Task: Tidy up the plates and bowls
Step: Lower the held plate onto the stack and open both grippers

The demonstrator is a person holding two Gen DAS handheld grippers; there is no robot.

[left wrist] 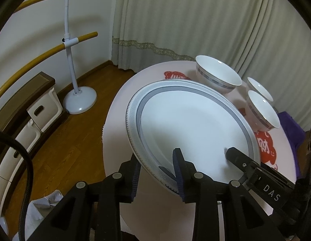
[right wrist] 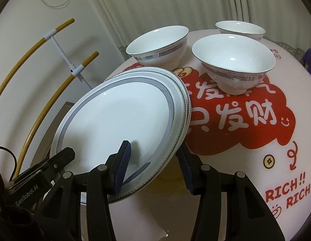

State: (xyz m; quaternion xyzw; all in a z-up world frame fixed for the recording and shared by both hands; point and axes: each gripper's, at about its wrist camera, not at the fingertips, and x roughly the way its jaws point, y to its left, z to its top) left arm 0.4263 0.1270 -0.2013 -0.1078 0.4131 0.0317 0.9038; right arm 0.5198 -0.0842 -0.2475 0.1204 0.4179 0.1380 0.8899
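Note:
A stack of white plates (right wrist: 115,116) with grey patterned rims is held tilted above the round table (right wrist: 235,140). My right gripper (right wrist: 153,168) is shut on the stack's near rim, one finger on top, one below. My left gripper (left wrist: 157,172) is shut on the plates' (left wrist: 195,124) near-left rim. The right gripper's finger (left wrist: 235,156) shows in the left wrist view, and the left gripper (right wrist: 61,158) in the right wrist view. Three white bowls stand upright on the table: one at the back left (right wrist: 157,44), one nearer (right wrist: 233,60), one far back (right wrist: 239,30).
The table has a pink cover with a red printed cloud (right wrist: 245,120). A white stand with yellow curved bars (left wrist: 75,64) stands on the wooden floor to the left. Low white drawers (left wrist: 31,120) line the wall. Curtains (left wrist: 195,20) hang behind.

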